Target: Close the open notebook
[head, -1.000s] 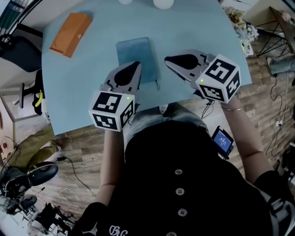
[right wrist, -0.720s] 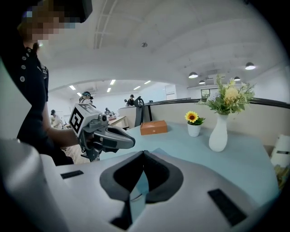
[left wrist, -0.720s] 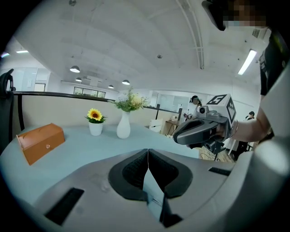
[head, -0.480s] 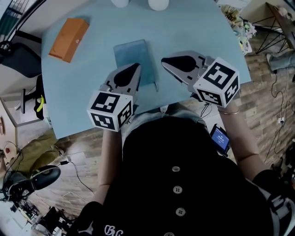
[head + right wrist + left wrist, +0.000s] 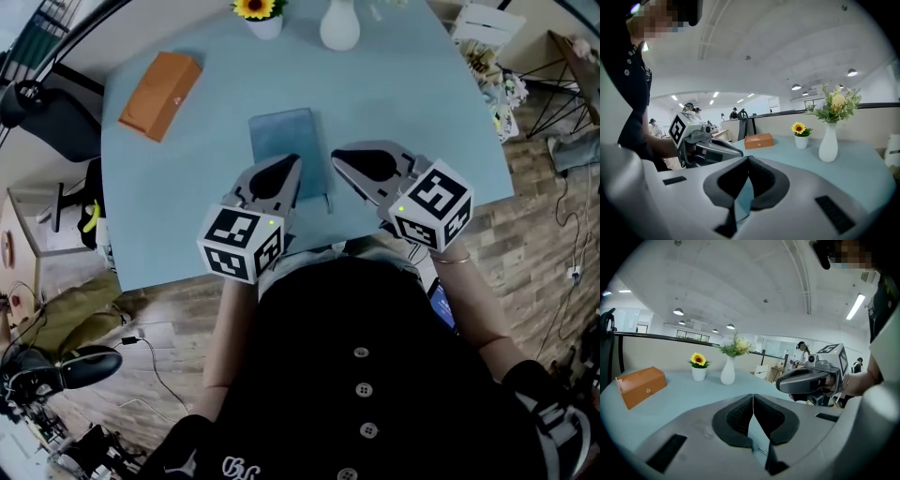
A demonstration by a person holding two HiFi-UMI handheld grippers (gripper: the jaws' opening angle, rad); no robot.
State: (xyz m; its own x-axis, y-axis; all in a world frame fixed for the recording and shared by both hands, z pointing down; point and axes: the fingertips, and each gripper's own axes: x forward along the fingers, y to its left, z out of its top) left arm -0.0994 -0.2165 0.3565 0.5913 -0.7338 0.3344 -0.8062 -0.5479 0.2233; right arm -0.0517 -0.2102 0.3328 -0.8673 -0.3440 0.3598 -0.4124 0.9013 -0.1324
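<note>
- The notebook [image 5: 281,141] lies flat on the light blue table [image 5: 422,103], near the middle and toward the near edge. Its teal cover faces up and is shut, with no pages showing.
- The left gripper [image 5: 292,161] has its jaws pressed together with nothing between them. In the head view its tip sits over the near right part of the notebook. I cannot tell whether it touches the cover.
- The right gripper [image 5: 337,156] also has its jaws pressed together and empty. Its tip is just right of the notebook's right edge.
- The 2 grippers are side by side and near each other, with both tips pointing toward the far side.
- Each gripper carries a cube, left [image 5: 242,244] and right [image 5: 431,216], printed with black-and-white square markers, not letters.
- An orange box [image 5: 159,92] lies at the far left, well apart from the notebook. The small mark on its lid is too small to read.
- A potted sunflower [image 5: 259,11] and a white vase [image 5: 339,28] stand at the far edge.
- White lettering on the person's black shirt is cut off at the bottom of the head view and cannot be read.
</note>
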